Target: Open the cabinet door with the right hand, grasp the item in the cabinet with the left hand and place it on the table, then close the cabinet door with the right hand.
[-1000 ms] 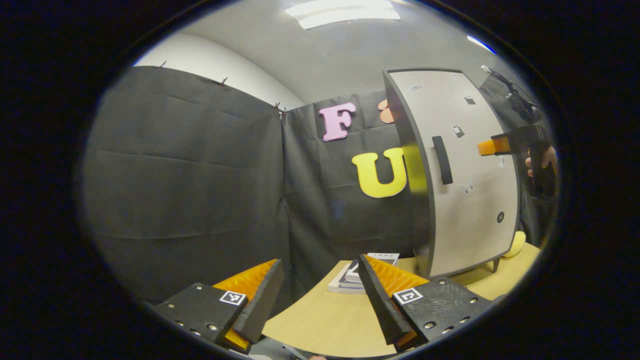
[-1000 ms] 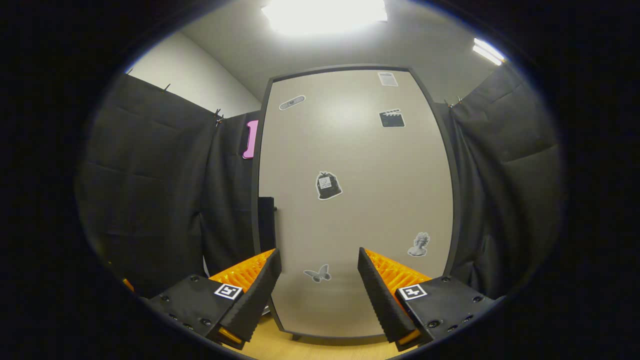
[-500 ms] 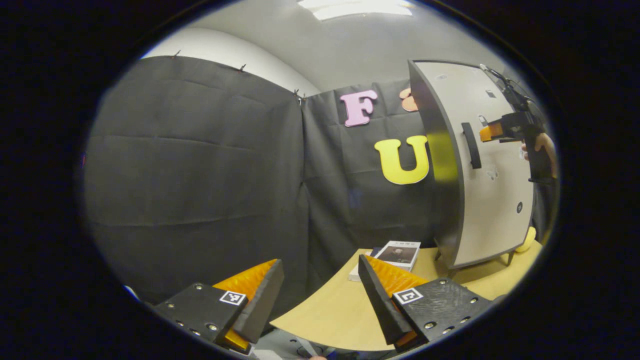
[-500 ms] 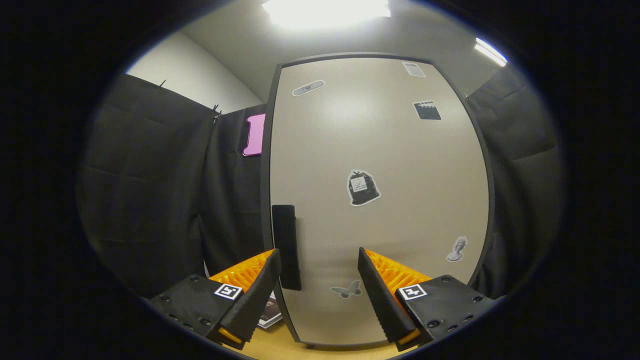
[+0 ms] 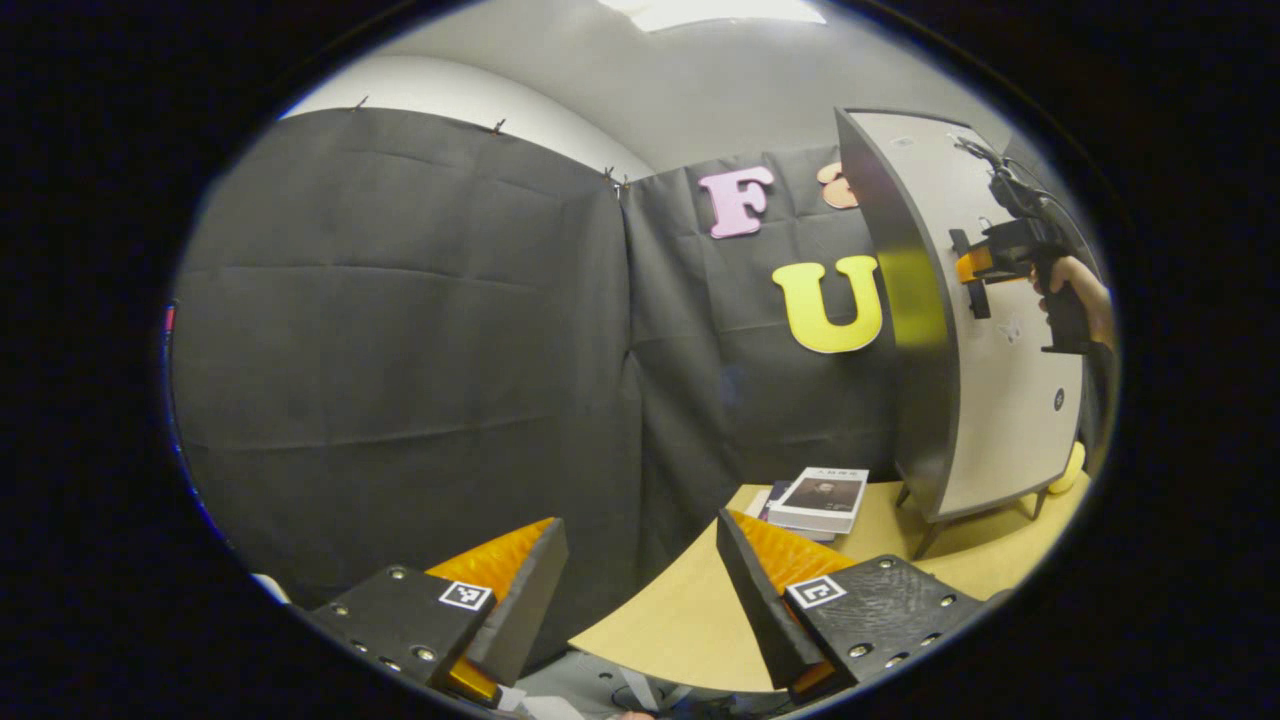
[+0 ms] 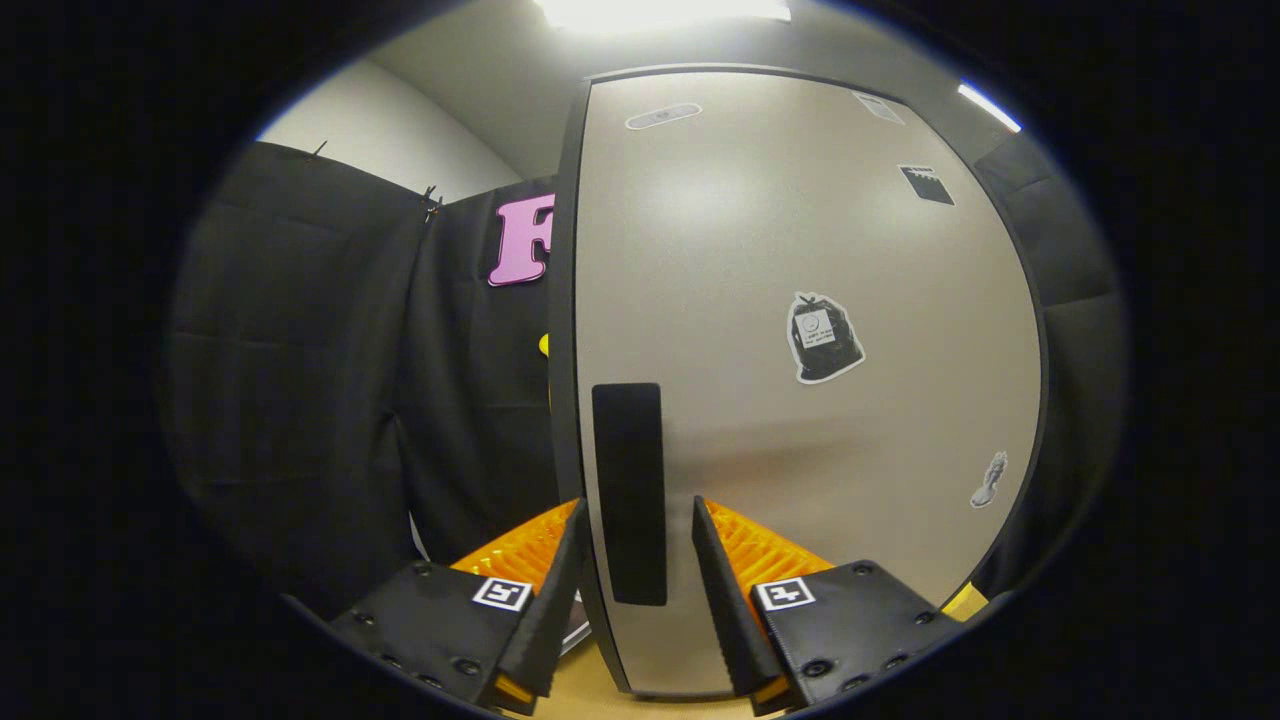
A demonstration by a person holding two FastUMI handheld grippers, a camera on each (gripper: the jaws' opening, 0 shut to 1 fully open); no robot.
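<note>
The cabinet (image 5: 1000, 330) stands on the table at the right of the left gripper view, its pale door (image 6: 800, 400) flush with the frame. Whatever is inside is hidden. My right gripper (image 6: 638, 505) is up against the door, one finger on each side of the black upright handle (image 6: 630, 490). A small gap still shows at the right finger. In the left gripper view a hand (image 5: 1075, 290) holds that right gripper (image 5: 975, 265) at the handle (image 5: 968, 270). My left gripper (image 5: 640, 525) hangs open and holds nothing, off the table's near left edge.
A wooden table (image 5: 700, 620) carries a small stack of books (image 5: 825, 495) left of the cabinet's legs. A yellow object (image 5: 1072, 468) peeks out behind the cabinet's lower right. Black cloth walls close off the left and back.
My right gripper moved in and leftward until the handle came between its fingers, which narrowed. My left gripper drifted left and back, so the cabinet slid right in its view.
</note>
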